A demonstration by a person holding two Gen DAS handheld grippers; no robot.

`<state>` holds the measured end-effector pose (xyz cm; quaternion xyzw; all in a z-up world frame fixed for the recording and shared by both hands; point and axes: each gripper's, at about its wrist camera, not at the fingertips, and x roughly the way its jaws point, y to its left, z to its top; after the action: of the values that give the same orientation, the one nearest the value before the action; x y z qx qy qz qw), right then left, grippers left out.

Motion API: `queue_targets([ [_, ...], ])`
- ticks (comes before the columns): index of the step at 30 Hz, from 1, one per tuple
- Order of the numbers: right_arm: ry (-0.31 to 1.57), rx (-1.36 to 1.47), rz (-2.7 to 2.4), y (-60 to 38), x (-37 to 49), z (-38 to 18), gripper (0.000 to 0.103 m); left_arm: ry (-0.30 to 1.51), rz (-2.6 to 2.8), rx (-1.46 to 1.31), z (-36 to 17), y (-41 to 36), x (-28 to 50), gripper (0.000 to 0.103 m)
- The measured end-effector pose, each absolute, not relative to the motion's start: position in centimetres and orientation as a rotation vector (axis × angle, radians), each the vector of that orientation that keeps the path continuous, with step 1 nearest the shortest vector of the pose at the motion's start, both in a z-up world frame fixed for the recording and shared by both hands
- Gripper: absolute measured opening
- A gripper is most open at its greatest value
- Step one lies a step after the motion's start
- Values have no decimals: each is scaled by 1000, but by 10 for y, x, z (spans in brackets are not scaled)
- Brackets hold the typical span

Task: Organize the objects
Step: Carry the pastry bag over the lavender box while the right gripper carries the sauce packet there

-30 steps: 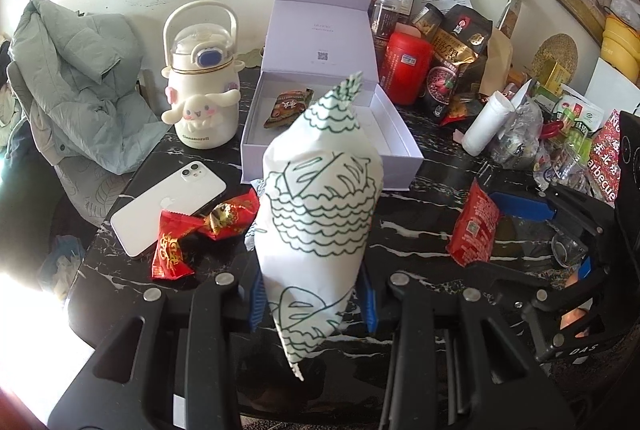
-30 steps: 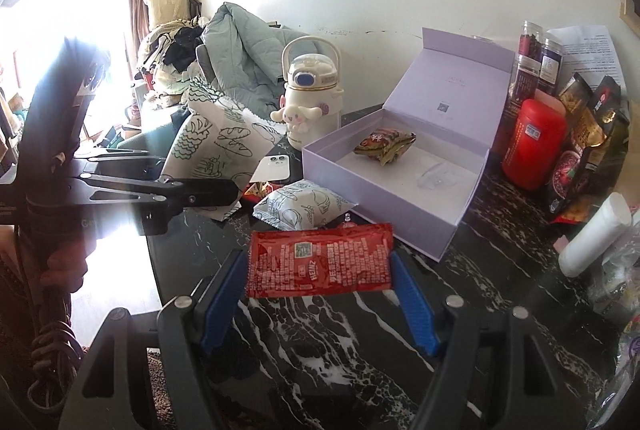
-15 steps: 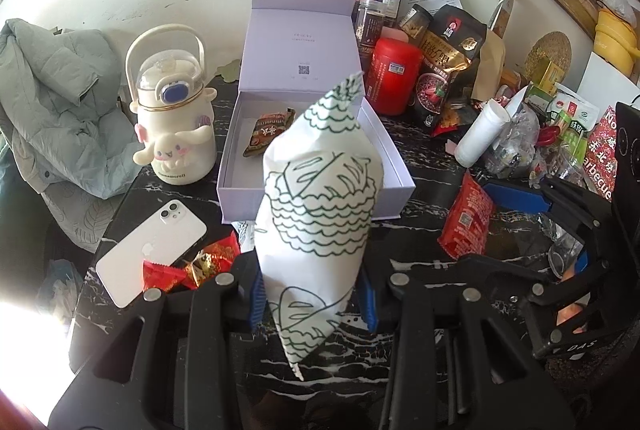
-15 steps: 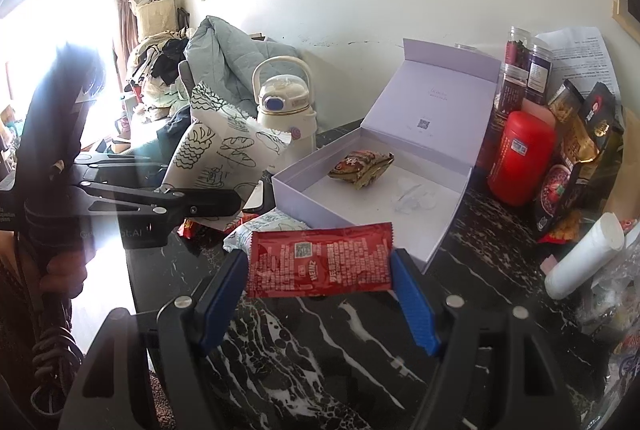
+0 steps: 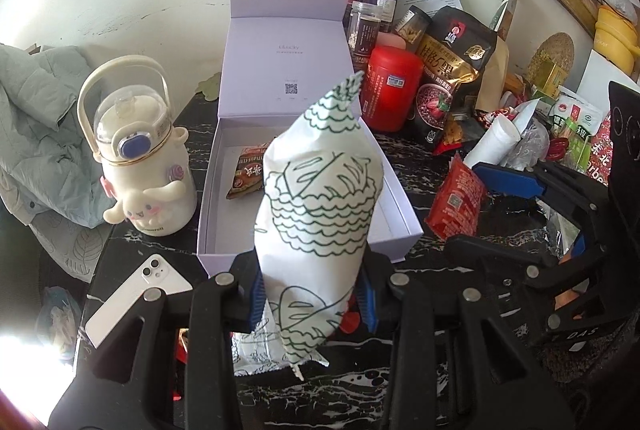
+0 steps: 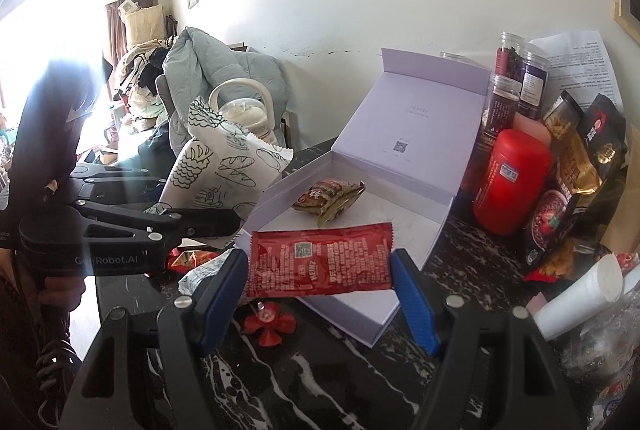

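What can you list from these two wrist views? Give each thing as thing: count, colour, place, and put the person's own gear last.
gift box: one, lilac, lid open, centre of the table
snack packet: one, brown-red, inside the box
bread bag: one, white with green drawings, held upright before the box
ketchup sachet: one, red, held over the box's near edge
water bottle: one, cream, left of the box
phone: one, white, near left on the table
canister: one, red, right of the box
jars: three, clear with dark contents, behind the canister
jacket: one, grey-green, far left
left gripper: black, blue fingers, clamping the bread bag
right gripper: black, blue fingers, clamping the ketchup sachet
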<state>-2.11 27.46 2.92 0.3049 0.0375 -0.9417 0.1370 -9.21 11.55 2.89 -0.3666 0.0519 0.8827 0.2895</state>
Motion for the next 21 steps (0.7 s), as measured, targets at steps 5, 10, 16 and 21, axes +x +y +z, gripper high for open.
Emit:
queue_targets([
  [5, 94, 874, -2743, 286, -41, 34, 74, 154, 2349, -964, 34, 130, -109, 35],
  [10, 92, 870, -2761, 296, -58, 37, 74, 169, 2351, -943, 38, 147, -124, 35],
  [16, 99, 859, -2772, 305, -76, 41, 74, 187, 2345, -933, 39, 163, -144, 35],
  [21, 95, 853, -2775, 311, -97, 41, 74, 216, 2347, -936, 36, 175, -162, 35],
])
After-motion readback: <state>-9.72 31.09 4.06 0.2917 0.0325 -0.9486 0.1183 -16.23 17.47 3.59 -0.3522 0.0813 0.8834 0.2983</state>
